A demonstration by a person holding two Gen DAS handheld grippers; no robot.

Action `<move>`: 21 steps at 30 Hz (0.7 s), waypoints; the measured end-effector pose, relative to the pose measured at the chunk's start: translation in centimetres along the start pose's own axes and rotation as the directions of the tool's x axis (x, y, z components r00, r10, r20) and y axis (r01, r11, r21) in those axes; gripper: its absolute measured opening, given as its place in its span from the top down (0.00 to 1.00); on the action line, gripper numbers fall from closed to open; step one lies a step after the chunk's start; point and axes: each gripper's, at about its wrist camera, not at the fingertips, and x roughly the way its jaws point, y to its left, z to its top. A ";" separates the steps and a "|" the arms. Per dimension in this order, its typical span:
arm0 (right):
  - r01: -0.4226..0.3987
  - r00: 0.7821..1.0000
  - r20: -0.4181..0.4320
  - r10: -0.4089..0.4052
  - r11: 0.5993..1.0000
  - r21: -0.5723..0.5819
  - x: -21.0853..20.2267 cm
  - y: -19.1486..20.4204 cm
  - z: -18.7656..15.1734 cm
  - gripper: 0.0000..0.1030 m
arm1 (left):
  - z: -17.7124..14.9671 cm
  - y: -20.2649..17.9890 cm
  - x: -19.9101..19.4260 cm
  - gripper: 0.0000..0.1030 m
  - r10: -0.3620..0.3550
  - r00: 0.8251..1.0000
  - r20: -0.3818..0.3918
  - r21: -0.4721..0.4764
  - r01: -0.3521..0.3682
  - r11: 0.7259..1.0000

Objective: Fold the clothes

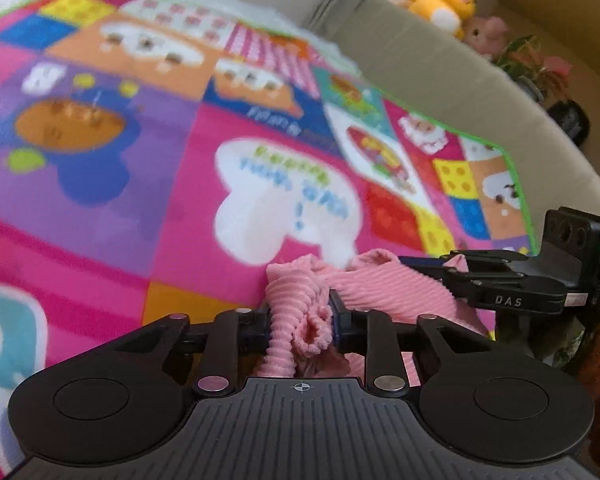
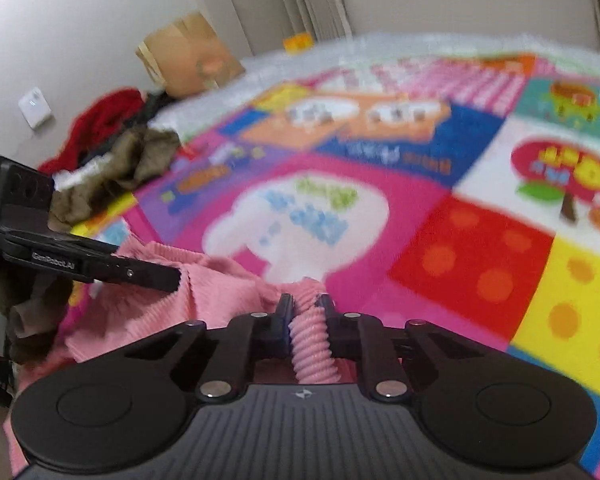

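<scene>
Only right wrist view shows heaped clothes (image 2: pixel 112 160).

bright cartoon play mat (image 1: pixel 188 184) w/ pink, purple, orange & yellow panels, green edging. white fluffy rug (image 2: pixel 420 46) past its far edge. yellow plush (image 1: pixel 446 2) & pink plush (image 1: pixel 486 34) sit side by side nr a potted plant (image 1: pixel 534 62). cardboard box (image 2: pixel 190 56) against wall, wall socket (image 2: pixel 35 107) to its left.

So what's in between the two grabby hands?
The pink ribbed garment stretches between them: the left gripper and right gripper each pinch a bunch of it. Both wrist views show this.
</scene>
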 end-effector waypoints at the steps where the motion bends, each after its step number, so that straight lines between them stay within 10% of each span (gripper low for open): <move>1: -0.007 1.000 0.027 0.008 1.000 -0.015 -1.7 0.6 -0.1 0.89 | 0.0 -0.7 -1.2 0.75 -0.016 1.000 0.023 0.024 0.016 1.000; 7: -0.011 0.994 0.102 0.025 0.990 -0.141 -11.0 6.1 -2.9 0.91 | -4.5 -5.7 -8.5 0.74 -0.003 0.997 0.071 0.207 -0.012 0.978; 21: 0.078 0.991 -0.098 -0.095 0.983 -0.168 -15.6 11.6 -17.5 0.91 | -18.7 -8.3 -15.0 0.59 0.103 0.994 -0.042 0.267 -0.089 0.960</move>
